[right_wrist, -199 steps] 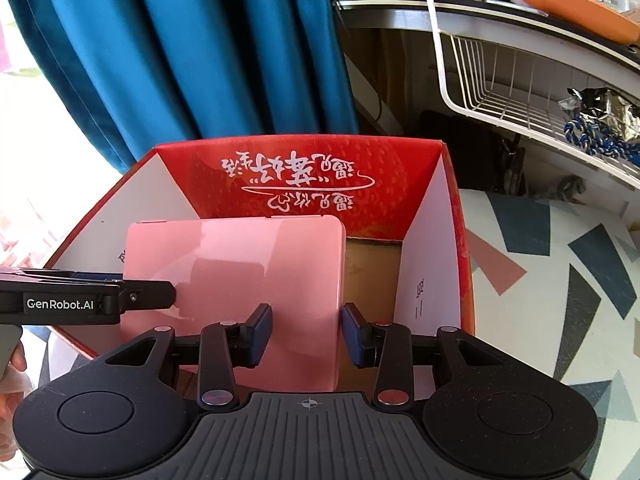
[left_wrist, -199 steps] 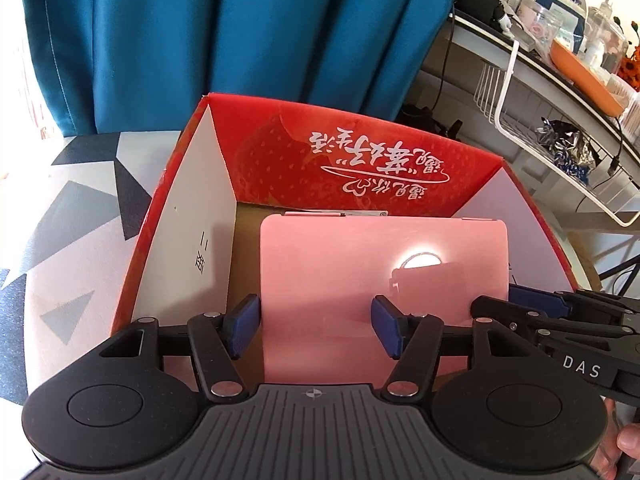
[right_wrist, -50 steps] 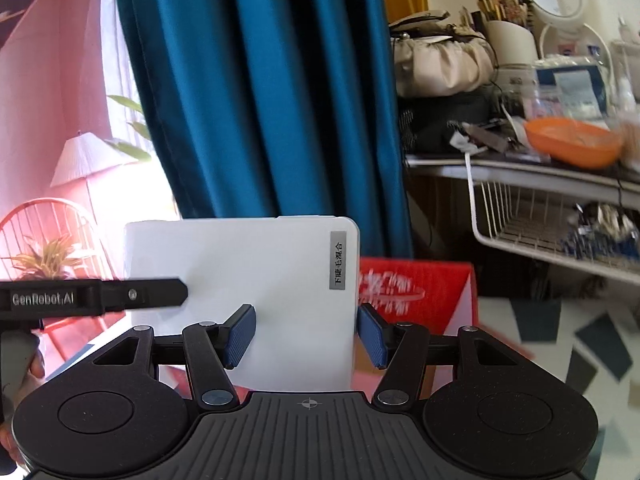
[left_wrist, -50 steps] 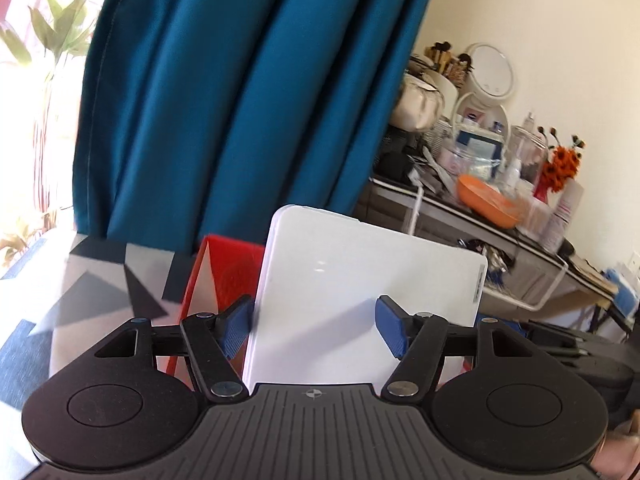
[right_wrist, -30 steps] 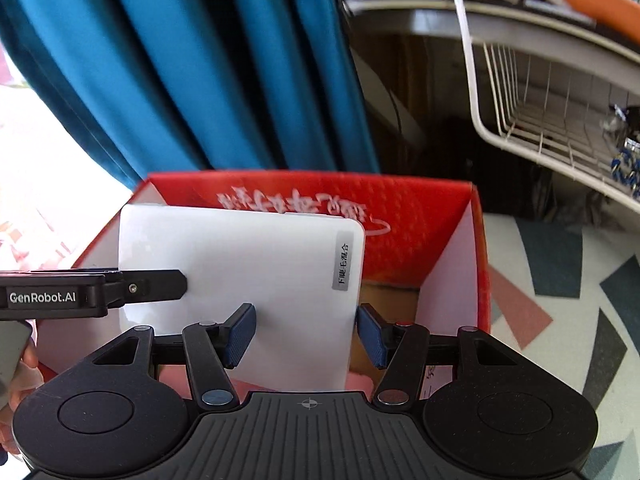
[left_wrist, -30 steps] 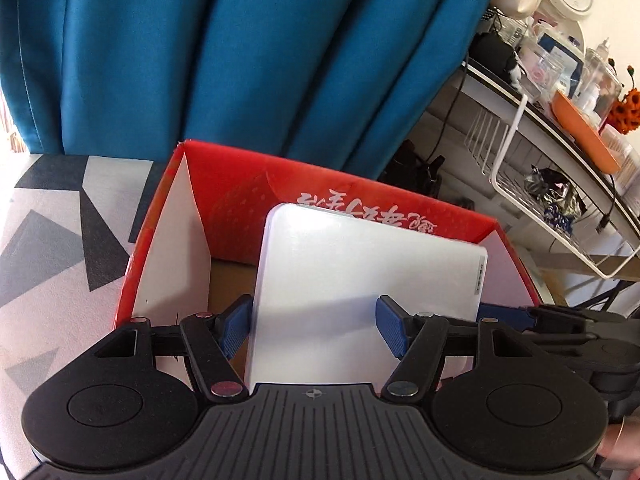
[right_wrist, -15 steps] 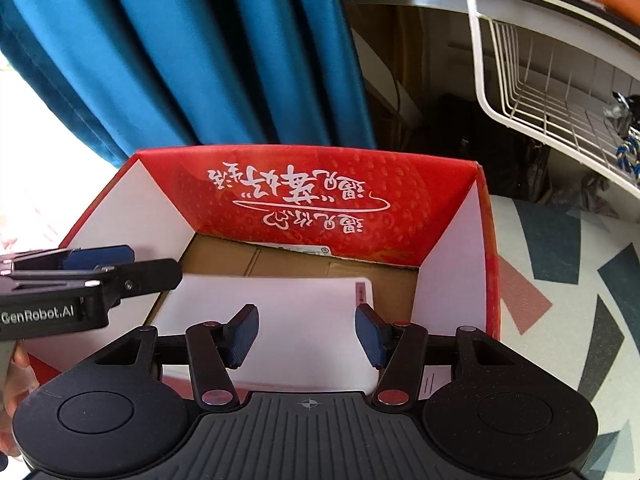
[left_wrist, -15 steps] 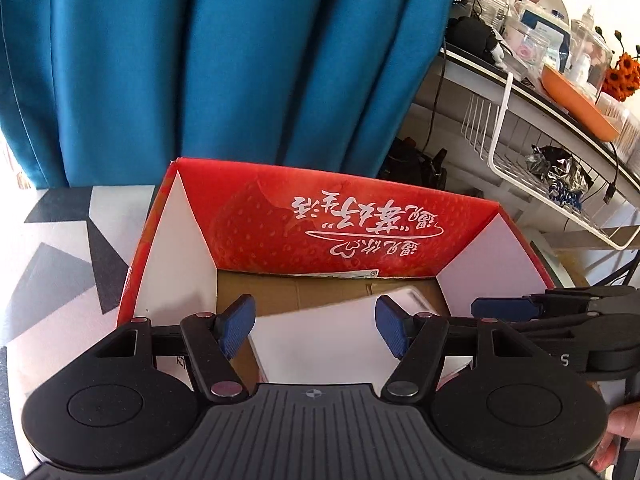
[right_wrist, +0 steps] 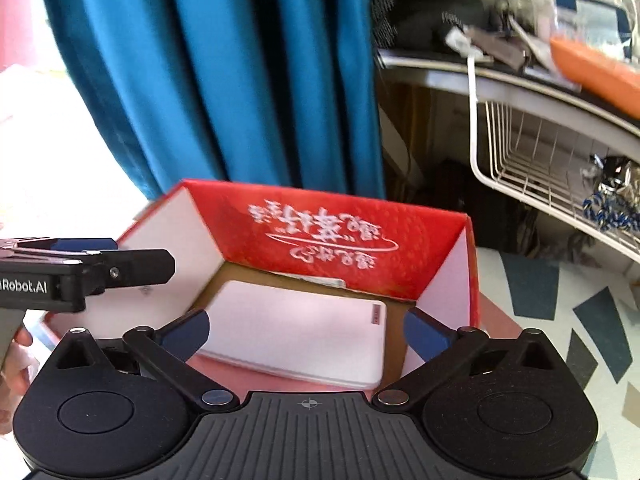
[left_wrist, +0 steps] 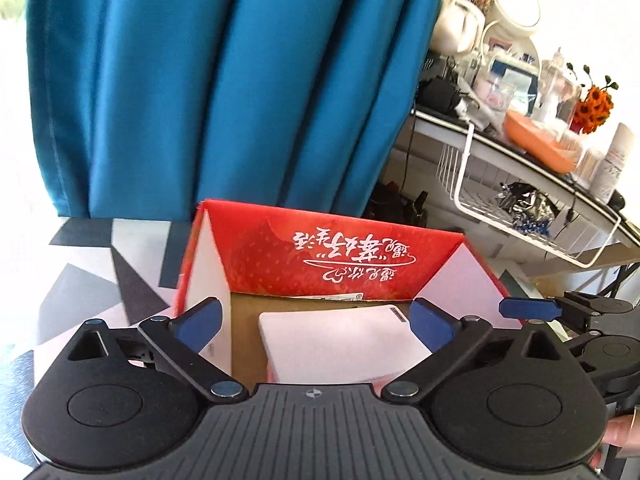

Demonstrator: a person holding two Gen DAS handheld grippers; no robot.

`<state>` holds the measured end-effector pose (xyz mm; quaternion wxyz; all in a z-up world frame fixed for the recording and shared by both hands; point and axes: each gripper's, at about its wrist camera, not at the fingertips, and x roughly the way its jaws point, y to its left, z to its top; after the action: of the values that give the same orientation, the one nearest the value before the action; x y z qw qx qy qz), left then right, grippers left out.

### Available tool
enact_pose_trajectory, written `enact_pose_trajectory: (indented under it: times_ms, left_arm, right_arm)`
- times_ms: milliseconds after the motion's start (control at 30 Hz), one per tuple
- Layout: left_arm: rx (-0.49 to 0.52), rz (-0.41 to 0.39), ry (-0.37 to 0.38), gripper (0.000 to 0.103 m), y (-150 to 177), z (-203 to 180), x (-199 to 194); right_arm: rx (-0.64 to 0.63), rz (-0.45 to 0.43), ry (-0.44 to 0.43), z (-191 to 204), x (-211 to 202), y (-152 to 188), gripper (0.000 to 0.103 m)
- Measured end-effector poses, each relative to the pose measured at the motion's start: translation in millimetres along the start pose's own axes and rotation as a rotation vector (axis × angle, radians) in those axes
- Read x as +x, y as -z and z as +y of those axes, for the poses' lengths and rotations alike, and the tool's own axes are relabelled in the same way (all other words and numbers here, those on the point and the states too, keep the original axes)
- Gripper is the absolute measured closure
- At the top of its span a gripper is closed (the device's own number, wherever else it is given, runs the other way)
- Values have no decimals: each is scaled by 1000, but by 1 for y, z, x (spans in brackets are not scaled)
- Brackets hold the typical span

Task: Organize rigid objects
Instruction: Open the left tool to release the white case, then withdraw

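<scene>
A flat white case (left_wrist: 340, 344) lies in the red cardboard box (left_wrist: 280, 248), free of both grippers. The right wrist view shows the white case (right_wrist: 296, 332) resting on a pink case (right_wrist: 248, 378) inside the box (right_wrist: 320, 208). My left gripper (left_wrist: 316, 320) hovers above and short of the white case, its jaws opening wide with nothing pressed between the pads. My right gripper (right_wrist: 306, 332) does the same, jaws opening, pads apart from the case. Each gripper shows in the other's view: the right gripper (left_wrist: 532, 308) at the box's right side, the left gripper (right_wrist: 120, 264) at its left.
A blue curtain (left_wrist: 224, 88) hangs behind the box. To the right a shelf carries a white wire basket (right_wrist: 540, 160) and an orange tray (left_wrist: 536, 148) among toiletries. The table wears a geometric patterned cloth (right_wrist: 560, 300). A person's hand (right_wrist: 16, 344) holds the left gripper.
The white case, held by both grippers, went down into the box and was let go. Both grippers opened wide and drew back and up.
</scene>
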<state>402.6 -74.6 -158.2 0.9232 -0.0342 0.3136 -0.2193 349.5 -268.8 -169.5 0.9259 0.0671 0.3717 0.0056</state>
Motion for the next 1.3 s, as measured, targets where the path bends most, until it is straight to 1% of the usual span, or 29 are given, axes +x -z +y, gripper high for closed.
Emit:
enact_pose_trajectory:
  times_ms: [100,300,400,533,633,833,933,1000,1167,1300]
  left_arm:
    - [16,-26,4,0,7,1,-23]
    - [50,-44,-14,0,30,0,-61]
    - [65,-48,-37,0,45,1,-76]
    - [64,-47,-64,0,66,2,-92]
    - [37,-39,-69,0,82,6,-100]
    - [-39,8,-67,0,112,11,-101]
    - [-63,33,-82,0,128,13,-100]
    - [-85,50,-97,0,137,14,-99]
    - [-135,90,-97,1,154,18,-97]
    - [-120,101,-103,1,168,13,-99]
  right_arm:
    - [-26,-51,-5,8,-18,6,0]
    - [-45,-177,-22,21,-56,29,0]
    - [-27,-218,-36,21,-71,44,0]
    - [-33,-246,-37,24,-83,68,0]
    - [-33,-252,-30,26,-86,90,0]
    - [-4,-221,-5,25,-82,136,0]
    - [-26,-220,16,25,-82,156,0]
    - [-47,-223,21,25,-84,167,0]
    - [-104,-207,26,28,-83,185,0]
    - [-70,-171,7,29,-76,200,0]
